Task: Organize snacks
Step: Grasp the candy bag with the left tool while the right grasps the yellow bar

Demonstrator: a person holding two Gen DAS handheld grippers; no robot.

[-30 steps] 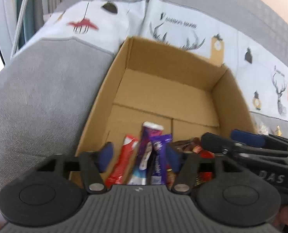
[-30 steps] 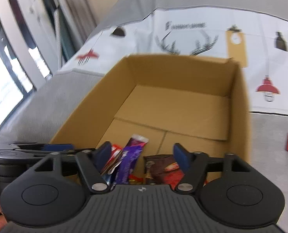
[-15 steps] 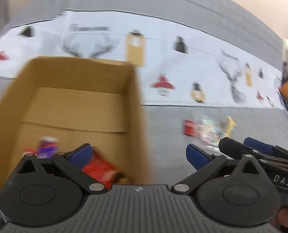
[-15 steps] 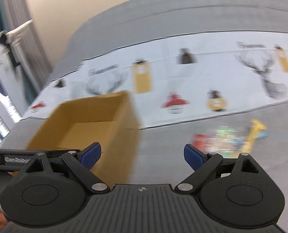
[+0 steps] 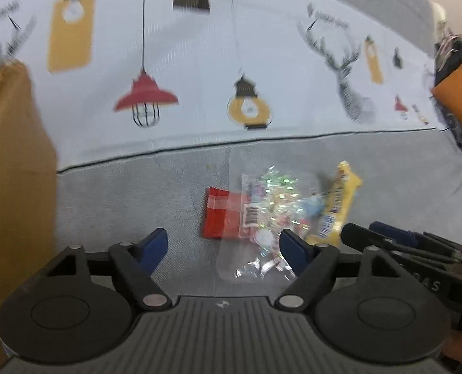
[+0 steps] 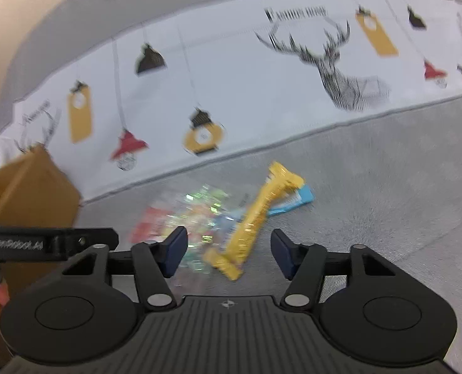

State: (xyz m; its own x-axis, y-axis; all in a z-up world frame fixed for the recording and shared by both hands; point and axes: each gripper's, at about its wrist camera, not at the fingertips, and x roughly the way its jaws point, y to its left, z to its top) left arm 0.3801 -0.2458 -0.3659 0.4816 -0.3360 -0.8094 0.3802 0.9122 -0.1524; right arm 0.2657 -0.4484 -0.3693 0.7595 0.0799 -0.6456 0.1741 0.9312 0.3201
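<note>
A small pile of snacks lies on the grey sofa seat: a red packet [image 5: 223,215], a clear bag of shiny candies [image 5: 271,215], a yellow wrapper [image 5: 337,205] and a blue packet [image 6: 293,201]. My left gripper [image 5: 224,246] is open and empty, just short of the red packet and the candy bag. My right gripper [image 6: 227,252] is open and empty, with the yellow wrapper [image 6: 255,221] between its fingers' line of sight. The cardboard box [image 5: 9,171] stands to the left; its inside is hidden.
A white backrest cover printed with lamps and deer [image 5: 199,62] rises behind the seat. An orange cushion [image 5: 461,84] sits at the far right. The other gripper shows at the edge of each view [image 5: 402,249].
Both grippers have swung right, away from the box with its snacks, to the loose pile on the seat. Both stay open.
</note>
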